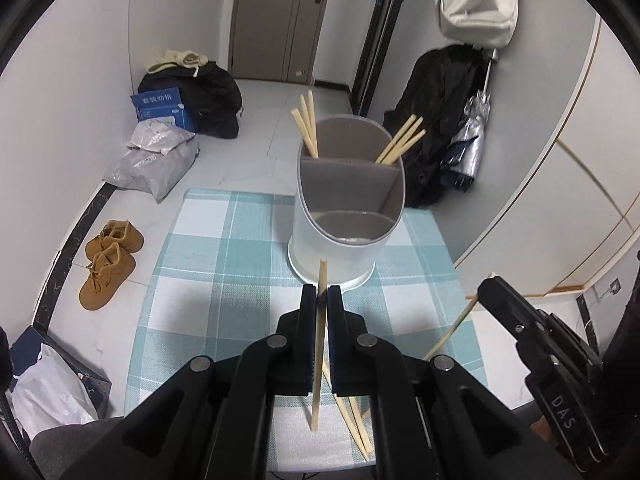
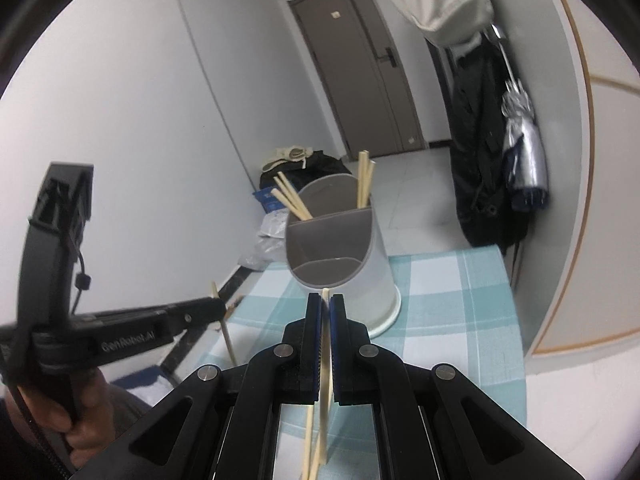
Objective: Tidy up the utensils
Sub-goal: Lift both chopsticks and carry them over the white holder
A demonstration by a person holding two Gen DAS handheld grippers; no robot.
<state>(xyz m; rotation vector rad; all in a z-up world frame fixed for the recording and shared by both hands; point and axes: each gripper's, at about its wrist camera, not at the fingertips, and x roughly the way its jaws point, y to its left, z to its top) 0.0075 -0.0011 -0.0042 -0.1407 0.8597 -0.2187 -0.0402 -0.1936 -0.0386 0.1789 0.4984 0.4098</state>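
A white utensil holder [image 1: 332,248] with grey dividers stands on the teal checked tablecloth [image 1: 224,248]. Chopsticks lean in its back left compartment [image 1: 307,124] and its back right compartment [image 1: 402,140]; the front compartment looks empty. Just in front of the holder, my left gripper [image 1: 322,290] is shut on one chopstick [image 1: 318,360] held nearly upright. At the right, my right gripper [image 1: 486,286] holds another chopstick [image 1: 452,330]. In the right wrist view, the right gripper [image 2: 325,300] is shut on its chopstick [image 2: 323,364] before the holder [image 2: 372,292]. The left gripper [image 2: 218,308] is at the left with its chopstick [image 2: 224,328].
Loose chopsticks [image 1: 356,428] lie on the cloth under the grippers. On the floor to the left are brown shoes [image 1: 108,264] and grey bags [image 1: 154,160]. A black coat [image 1: 436,120] and a folded umbrella [image 1: 472,136] hang behind the table. A hand [image 2: 80,412] grips the left tool.
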